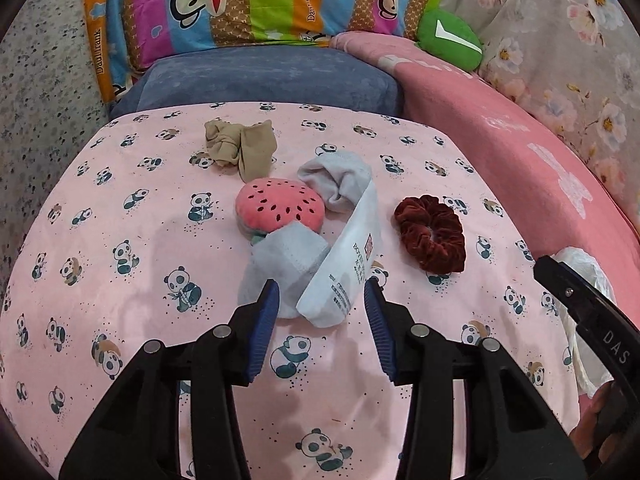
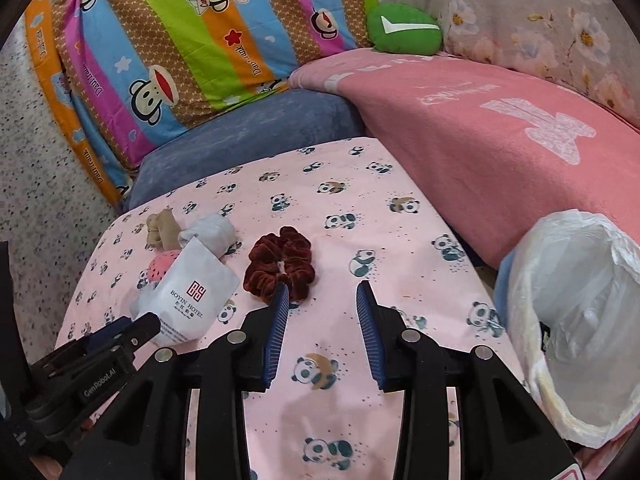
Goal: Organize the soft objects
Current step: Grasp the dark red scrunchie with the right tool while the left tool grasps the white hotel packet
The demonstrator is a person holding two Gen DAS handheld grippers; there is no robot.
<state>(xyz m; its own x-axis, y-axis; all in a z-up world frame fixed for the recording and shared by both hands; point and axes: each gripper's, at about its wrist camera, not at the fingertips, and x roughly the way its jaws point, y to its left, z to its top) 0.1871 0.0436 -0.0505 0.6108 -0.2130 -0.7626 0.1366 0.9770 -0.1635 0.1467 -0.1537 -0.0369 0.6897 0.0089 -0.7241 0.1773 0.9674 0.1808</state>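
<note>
A small heap of soft things lies on the panda-print cloth (image 1: 120, 208) that covers the bench: a knotted beige stocking (image 1: 240, 148) at the far side, a watermelon plush (image 1: 280, 206) in the middle, a rolled pale-grey sock (image 1: 338, 180) touching the plush on its right, a light-blue cloth (image 1: 288, 264) in front of the plush, and a white hotel sachet (image 1: 344, 276) leaning across the cloth and the sock. A dark-red velvet scrunchie (image 1: 432, 234) sits alone, near the heap but apart from it. The left gripper (image 1: 322, 320) hovers with its jaws spread wide, their tips just short of the blue cloth and the sachet's near end and holding nothing; the right gripper (image 2: 322, 332) is likewise wide and empty, its left tip just in front of the scrunchie (image 2: 280, 262), with a bag-lined bin (image 2: 580, 320) close on its right. Everything here looks very light and limp, so nothing should resist a pinch, but a fabric will sag and may drag its neighbour along. The sachet looks smooth, thin and likely slippery; it is best pinched across its flat near end. The scrunchie is springy and plush; closing across one side of the ring should hold it well. The blue cloth wants a grip on a raised fold, not a flat layer.
</note>
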